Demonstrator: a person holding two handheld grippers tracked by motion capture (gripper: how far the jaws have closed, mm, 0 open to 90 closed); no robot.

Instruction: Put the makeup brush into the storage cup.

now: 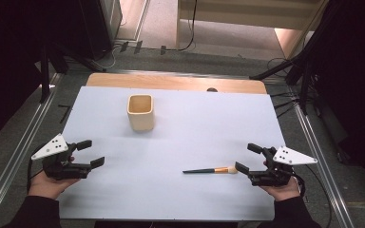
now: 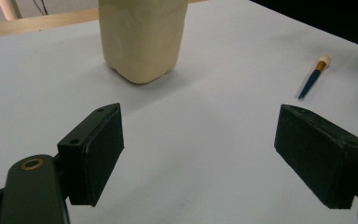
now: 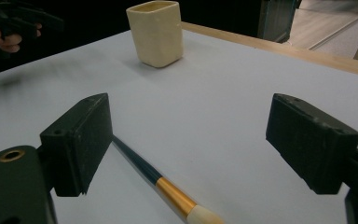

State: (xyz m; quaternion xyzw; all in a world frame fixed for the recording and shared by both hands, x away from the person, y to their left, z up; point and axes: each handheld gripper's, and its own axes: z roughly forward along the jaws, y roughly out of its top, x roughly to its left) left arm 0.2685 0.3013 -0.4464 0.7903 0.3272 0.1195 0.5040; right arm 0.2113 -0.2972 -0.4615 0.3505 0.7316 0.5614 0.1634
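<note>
White sheeting [image 1: 180,142] covers the table in front of me, with a strip of bare wood showing along its far edge and dark floor and stands beyond it. My left gripper [image 1: 91,153] hangs near the left edge of the sheet, jaws spread wide and holding nothing. Ahead of those jaws and a little toward the left one stands a cream cup [image 2: 142,37], upright with its mouth open upward, well apart from my pads. My right gripper [image 1: 248,157] sits near the right edge, jaws likewise released and empty. A brush [image 3: 168,189] lies flat on the sheet just in front of my right jaws: its pale tip points back toward me, close to the gap between them, and its dark green handle runs off past my left-hand jaw. A gold band joins handle and tip. From the right gripper view the cup [image 3: 156,32] stands far ahead, beyond the handle's end.
</note>
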